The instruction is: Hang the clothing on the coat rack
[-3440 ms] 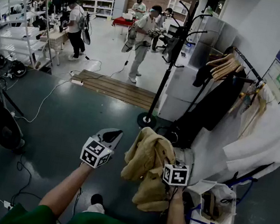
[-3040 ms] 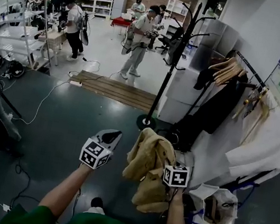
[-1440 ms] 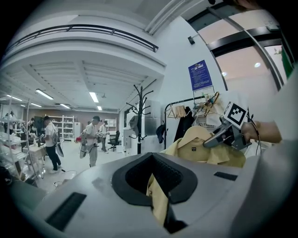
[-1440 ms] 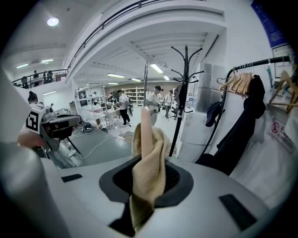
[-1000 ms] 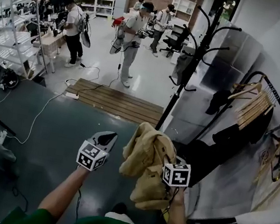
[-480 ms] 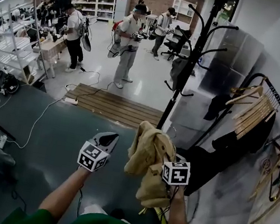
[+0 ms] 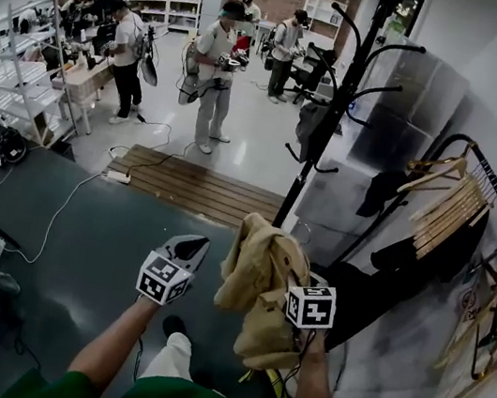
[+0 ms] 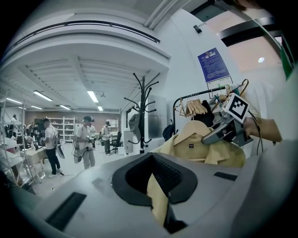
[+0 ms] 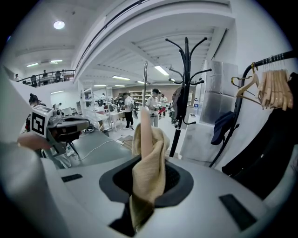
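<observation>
In left gripper (image 8: 157, 188), jacket (image 8: 198, 145) (unseen overhead).

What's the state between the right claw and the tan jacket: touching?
Touching. The right gripper view shows the right claw shut on a fold of the tan jacket.

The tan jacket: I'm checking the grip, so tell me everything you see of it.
The jacket is tan woven cloth with a collar and a small dark neck label. It hangs bunched in the air, short of the coat rack. A fold, beside a pale stick, is pinched in the jaws of the right gripper.
</observation>
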The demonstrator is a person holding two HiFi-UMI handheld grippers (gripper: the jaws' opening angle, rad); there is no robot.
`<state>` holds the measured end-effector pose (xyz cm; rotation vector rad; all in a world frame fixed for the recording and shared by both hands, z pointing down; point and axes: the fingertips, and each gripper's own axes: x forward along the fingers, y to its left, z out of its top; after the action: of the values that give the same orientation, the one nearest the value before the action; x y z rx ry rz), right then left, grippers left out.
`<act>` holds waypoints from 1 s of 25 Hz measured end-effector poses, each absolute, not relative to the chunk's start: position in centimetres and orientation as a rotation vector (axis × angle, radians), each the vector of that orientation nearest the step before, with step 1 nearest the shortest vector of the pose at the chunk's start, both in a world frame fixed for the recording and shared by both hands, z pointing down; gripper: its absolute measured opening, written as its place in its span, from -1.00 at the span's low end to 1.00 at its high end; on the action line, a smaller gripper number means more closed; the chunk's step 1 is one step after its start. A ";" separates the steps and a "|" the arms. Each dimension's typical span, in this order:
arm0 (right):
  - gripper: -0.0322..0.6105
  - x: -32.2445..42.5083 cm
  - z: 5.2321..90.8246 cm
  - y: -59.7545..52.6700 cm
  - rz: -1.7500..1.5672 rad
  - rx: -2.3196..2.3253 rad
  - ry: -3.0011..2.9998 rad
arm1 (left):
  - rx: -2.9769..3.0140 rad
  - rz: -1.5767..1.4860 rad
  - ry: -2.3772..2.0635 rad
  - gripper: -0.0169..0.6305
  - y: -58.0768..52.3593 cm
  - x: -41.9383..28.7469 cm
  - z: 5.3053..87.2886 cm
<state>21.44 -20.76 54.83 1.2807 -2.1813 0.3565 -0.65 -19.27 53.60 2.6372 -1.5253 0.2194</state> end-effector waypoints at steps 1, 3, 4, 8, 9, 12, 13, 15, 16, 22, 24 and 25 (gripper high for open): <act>-0.69 21.5 54.9 -21.1 0.360 1.283 -2.179 | 2.643 0.218 -1.518 -0.94 -19.8 -0.5 53.6; -0.69 21.5 55.2 -22.2 0.367 1.288 -2.171 | 2.655 0.217 -1.504 -0.94 -21.0 -0.4 53.7; -0.69 21.4 55.3 -22.7 0.370 1.290 -2.168 | 2.660 0.217 -1.498 -0.94 -21.7 -0.4 53.8; -0.69 20.7 55.6 -25.3 0.382 1.291 -2.162 | 2.675 0.203 -1.483 -0.94 -24.9 -1.0 53.5; -0.69 20.4 55.6 -26.0 0.384 1.292 -2.160 | 2.677 0.197 -1.480 -0.94 -25.8 -1.2 53.4; -0.69 19.6 55.5 -28.6 0.388 1.295 -2.157 | 2.691 0.183 -1.467 -0.94 -28.7 -1.6 53.1; -0.69 19.3 55.5 -29.5 0.388 1.296 -2.156 | 2.697 0.182 -1.461 -0.94 -29.7 -1.8 53.0; -0.69 18.5 55.4 -31.4 0.391 1.297 -2.155 | 2.703 0.181 -1.451 -0.94 -31.7 -2.4 52.8; -0.69 18.2 55.3 -32.3 0.392 1.299 -2.154 | 2.705 0.180 -1.447 -0.94 -32.8 -2.7 52.8; -0.69 16.5 54.0 -37.8 0.386 1.330 -2.146 | 2.735 0.170 -1.421 -0.94 -38.5 -4.5 51.6; -0.69 16.0 53.5 -39.6 0.381 1.345 -2.142 | 2.744 0.163 -1.411 -0.94 -40.2 -5.0 51.3; -0.69 15.8 53.2 -40.6 0.380 1.353 -2.139 | 2.751 0.157 -1.404 -0.94 -41.1 -5.1 51.2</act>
<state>15.83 -40.59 53.23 1.3533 -2.1390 0.3796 -5.15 -41.07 51.16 2.7505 -1.4041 0.1569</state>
